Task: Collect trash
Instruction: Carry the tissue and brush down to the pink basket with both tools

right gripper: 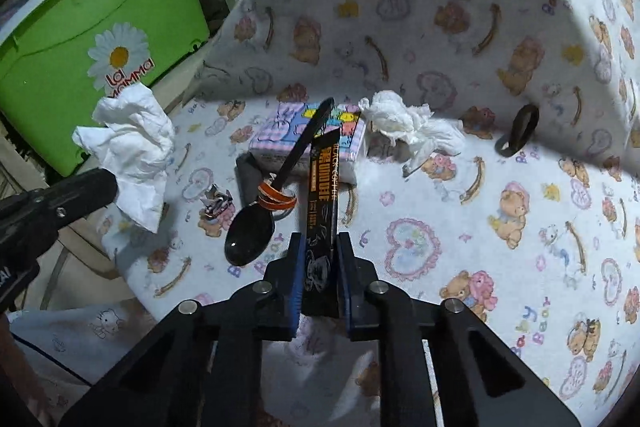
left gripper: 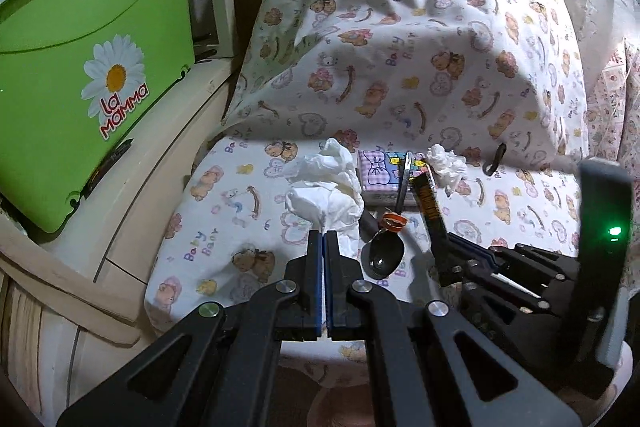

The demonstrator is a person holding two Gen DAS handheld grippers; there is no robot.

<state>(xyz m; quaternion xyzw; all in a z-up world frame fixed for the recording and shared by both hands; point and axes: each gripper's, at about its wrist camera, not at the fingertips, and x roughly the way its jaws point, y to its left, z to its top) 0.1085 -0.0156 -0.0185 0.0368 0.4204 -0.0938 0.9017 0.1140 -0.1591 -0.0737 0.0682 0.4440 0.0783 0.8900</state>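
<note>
My left gripper (left gripper: 323, 233) is shut on a crumpled white tissue (left gripper: 324, 187), which also shows lifted at the left of the right wrist view as the tissue (right gripper: 130, 143). My right gripper (right gripper: 320, 243) is shut on a black coffee stick sachet (right gripper: 322, 195), its far end resting against a small patterned tissue pack (right gripper: 276, 135). In the left wrist view the sachet (left gripper: 428, 203) stands in the right gripper at the right. A second crumpled tissue (right gripper: 404, 125) lies on the bear-print sheet (right gripper: 500, 227). A small torn wrapper (right gripper: 218, 205) lies left of the spoon.
A black spoon (right gripper: 256, 227) with orange rubber bands (right gripper: 276, 197) on its handle lies beside the sachet. A dark hair tie (right gripper: 518, 131) lies at the right. A green plastic bin (left gripper: 80, 67) stands at the far left on a beige ledge (left gripper: 160, 131).
</note>
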